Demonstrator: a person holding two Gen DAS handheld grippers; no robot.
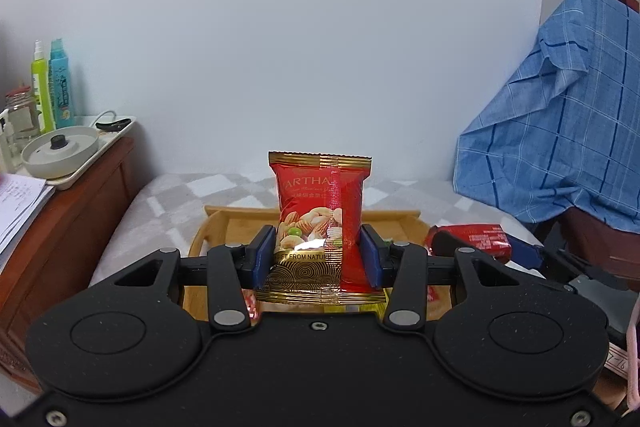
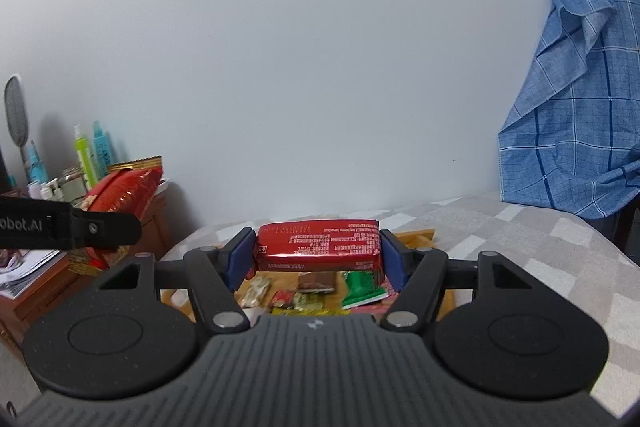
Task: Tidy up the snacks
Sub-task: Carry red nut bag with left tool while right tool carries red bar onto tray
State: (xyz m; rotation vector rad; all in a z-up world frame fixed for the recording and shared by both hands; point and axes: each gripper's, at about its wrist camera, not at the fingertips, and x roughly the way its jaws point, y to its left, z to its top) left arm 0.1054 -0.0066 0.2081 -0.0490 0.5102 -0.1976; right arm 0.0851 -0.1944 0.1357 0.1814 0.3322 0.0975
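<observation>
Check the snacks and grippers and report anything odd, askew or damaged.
Nothing stands out. The left gripper holds the nut pack upright, the right gripper holds the red bar level, both wrappers intact, above the tray.

Tray [image 2: 416, 237] contents partly hidden, perhaps sweets.

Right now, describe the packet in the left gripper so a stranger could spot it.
Find the wooden tray on the checked bed cover. Above it, the left gripper clamps the nut packet upright. Unlike the plain red bar held flat in the right gripper, it has gold ends and pictured nuts.
</observation>
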